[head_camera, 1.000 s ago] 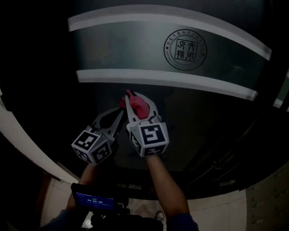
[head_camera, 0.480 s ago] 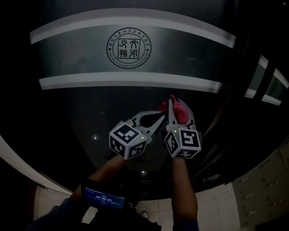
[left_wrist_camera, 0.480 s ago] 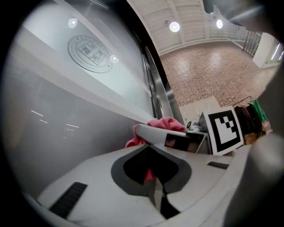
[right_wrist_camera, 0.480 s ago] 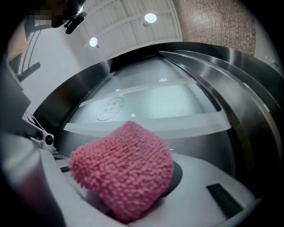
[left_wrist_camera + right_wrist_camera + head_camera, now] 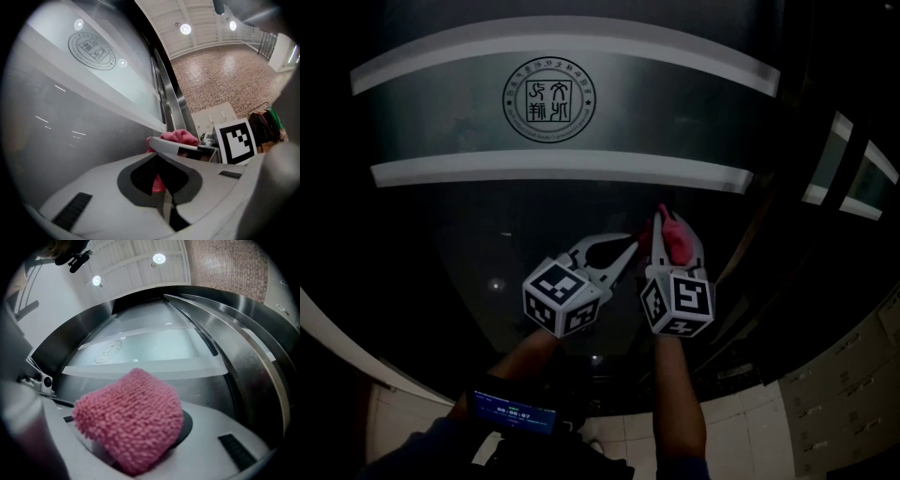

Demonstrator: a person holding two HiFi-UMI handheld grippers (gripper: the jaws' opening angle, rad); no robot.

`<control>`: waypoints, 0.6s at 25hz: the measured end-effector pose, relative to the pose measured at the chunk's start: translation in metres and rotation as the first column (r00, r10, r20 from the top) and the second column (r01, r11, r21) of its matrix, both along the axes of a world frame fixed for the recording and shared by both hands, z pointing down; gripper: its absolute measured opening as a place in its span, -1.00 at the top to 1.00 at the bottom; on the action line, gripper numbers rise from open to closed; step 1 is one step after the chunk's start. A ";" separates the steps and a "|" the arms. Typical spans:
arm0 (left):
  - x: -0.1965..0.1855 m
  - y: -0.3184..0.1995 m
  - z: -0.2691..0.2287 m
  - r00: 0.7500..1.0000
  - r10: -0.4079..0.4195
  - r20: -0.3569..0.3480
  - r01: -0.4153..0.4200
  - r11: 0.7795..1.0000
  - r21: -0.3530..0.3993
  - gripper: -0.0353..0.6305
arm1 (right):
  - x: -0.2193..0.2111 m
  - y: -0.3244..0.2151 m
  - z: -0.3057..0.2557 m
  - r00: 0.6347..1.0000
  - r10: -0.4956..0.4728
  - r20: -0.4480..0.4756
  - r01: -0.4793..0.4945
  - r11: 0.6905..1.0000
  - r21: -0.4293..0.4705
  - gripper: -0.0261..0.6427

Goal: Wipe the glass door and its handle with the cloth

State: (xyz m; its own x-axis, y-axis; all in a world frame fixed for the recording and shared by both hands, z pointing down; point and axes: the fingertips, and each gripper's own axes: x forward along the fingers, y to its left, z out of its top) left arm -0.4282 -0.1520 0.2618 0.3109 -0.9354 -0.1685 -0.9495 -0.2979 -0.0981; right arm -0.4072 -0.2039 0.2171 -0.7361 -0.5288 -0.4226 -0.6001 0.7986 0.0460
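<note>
The glass door (image 5: pixel 581 122) stands directly ahead of the pink cloth (image 5: pixel 677 242) pinched in the right gripper (image 5: pixel 667 223), centre right; the left gripper (image 5: pixel 626 247), jaws together and empty, sits just beside it.

Glass door (image 5: pixel 675 122) emblem (image 5: pixel 548 98) lettering illegible

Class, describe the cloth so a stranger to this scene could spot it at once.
Start at the big glass door with its round seal and two frosted bands. Below the lower band, the right gripper holds the cloth in its jaws: a nubbly wad, the only pink thing in view.
</note>
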 end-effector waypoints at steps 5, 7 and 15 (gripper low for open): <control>-0.056 0.079 -0.007 0.993 -0.117 0.021 0.114 0.989 0.095 0.86 | -0.065 0.086 -0.001 0.985 -0.156 0.068 0.152 0.987 0.050 0.76; -0.089 0.114 0.000 0.976 -0.216 0.036 0.212 0.974 0.084 0.86 | -0.108 0.130 0.003 0.967 -0.251 0.048 0.246 0.965 0.085 0.76; -0.236 0.256 0.054 0.847 -0.531 0.009 0.531 0.847 -0.026 0.86 | -0.274 0.282 0.048 0.834 -0.550 -0.039 0.552 0.833 0.045 0.76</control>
